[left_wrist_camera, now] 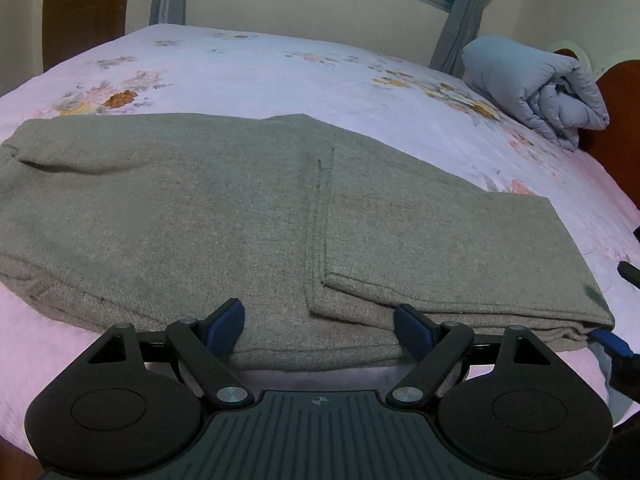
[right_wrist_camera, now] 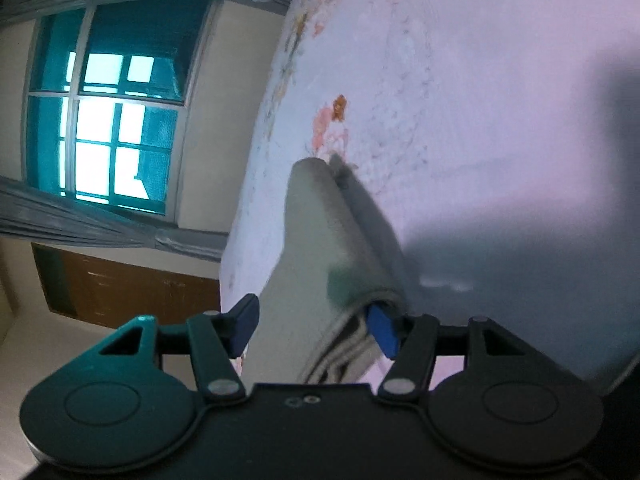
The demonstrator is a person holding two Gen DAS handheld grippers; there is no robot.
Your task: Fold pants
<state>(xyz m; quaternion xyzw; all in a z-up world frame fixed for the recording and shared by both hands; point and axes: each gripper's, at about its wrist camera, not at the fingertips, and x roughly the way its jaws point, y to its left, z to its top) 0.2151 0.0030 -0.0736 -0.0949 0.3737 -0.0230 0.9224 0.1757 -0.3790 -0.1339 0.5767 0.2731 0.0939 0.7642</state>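
Observation:
Grey-green pants [left_wrist_camera: 240, 208] lie folded flat on the bed, with one layer lapped over the right half. My left gripper [left_wrist_camera: 320, 324] is open at their near edge, its blue pads [left_wrist_camera: 228, 318] spread wide over the fabric. My right gripper [right_wrist_camera: 314, 328] is rolled on its side at the pants' right corner [right_wrist_camera: 320, 240]. It is open astride the stacked layers, one blue pad [right_wrist_camera: 382, 332] tucked beneath them and the other beside the top face. In the left wrist view a right fingertip [left_wrist_camera: 610, 340] shows under that corner.
The bed wears a pale floral sheet [left_wrist_camera: 280, 68]. A rolled light-blue quilt [left_wrist_camera: 532, 88] lies at its far right by a brown headboard [left_wrist_camera: 620, 120]. Curtains and a window [right_wrist_camera: 108, 120] stand behind, and a brown door [left_wrist_camera: 84, 8] is at the far left.

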